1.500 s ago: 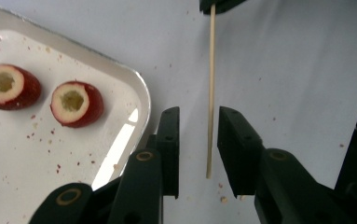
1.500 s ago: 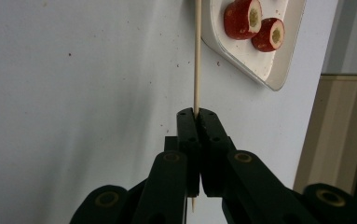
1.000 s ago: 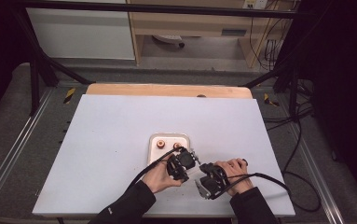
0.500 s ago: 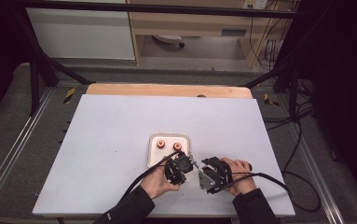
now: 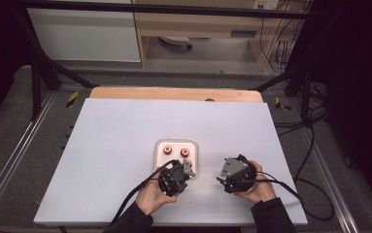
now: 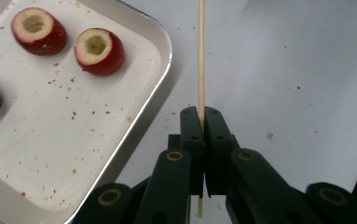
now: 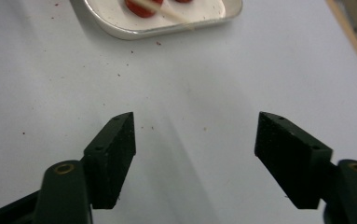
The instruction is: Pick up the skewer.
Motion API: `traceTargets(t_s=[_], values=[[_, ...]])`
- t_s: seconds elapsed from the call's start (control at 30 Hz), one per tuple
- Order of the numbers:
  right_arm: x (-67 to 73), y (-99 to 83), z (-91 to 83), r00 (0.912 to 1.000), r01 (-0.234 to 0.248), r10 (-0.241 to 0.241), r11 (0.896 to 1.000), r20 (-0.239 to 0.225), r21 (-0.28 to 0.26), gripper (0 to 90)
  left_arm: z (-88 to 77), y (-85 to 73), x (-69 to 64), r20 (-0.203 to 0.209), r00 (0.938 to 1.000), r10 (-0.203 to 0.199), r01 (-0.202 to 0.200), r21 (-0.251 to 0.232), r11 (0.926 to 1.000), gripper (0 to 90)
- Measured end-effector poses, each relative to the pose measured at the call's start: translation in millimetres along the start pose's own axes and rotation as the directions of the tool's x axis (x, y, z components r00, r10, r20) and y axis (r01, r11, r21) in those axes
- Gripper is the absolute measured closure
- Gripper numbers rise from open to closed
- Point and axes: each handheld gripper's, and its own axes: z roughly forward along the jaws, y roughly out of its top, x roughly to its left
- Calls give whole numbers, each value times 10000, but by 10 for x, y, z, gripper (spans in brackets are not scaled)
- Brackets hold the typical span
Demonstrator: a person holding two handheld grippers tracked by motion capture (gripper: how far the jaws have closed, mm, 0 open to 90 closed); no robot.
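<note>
My left gripper (image 6: 201, 114) is shut on a thin wooden skewer (image 6: 201, 56) that sticks out straight ahead of its jaws, over the table beside a small metal tray (image 6: 166, 56). In the tray lie three hollowed red fruit pieces (image 6: 99, 51). In the high view the left gripper (image 5: 188, 171) sits just below the tray (image 5: 160, 144), with the skewer (image 5: 207, 169) pointing right towards my right gripper (image 5: 224, 172). The right gripper (image 7: 195, 135) is open, its jaws have just been opening, and nothing lies between them.
The white table top (image 5: 110, 145) stretches wide to the left and behind the tray. A wooden strip (image 5: 174, 93) borders its far edge. Cables (image 5: 290, 191) trail off the table's front right. Small red crumbs speckle the table near the tray.
The right gripper opened, let go of the skewer and drew away to the right. The left gripper shifted a little left, still holding the skewer.
</note>
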Motion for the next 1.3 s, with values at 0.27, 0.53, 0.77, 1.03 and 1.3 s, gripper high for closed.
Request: traceTargets(t_s=[0.27, 0.53, 0.77, 1.03, 1.3], values=[[-74, -127, 44, 9740, -2169, 2177, 9760, -622, 208, 148, -66, -290, 64, 79, 9906, -1366, 1362, -1556, 9784, 882], [-122, -114, 77, 9409, -3095, 3094, 9507, -1379, 212, 56, -119, -609, 37, -236, 9717, -2350, 2183, -2892, 9320, 883], [-165, 15, 98, 9183, -3595, 3608, 9323, -1626, 384, 38, -148, -819, 48, -249, 9557, -2934, 2642, -3671, 8919, 883], [-207, 264, 163, 8713, -4493, 4527, 8911, -1894, 632, 37, -212, -933, 58, -242, 9527, -3028, 2672, -4078, 8731, 883], [-238, 575, 278, 8186, -5384, 5489, 8359, -1690, 1067, 40, -196, -1023, 76, -193, 9471, -3204, 2835, -4175, 8633, 883]])
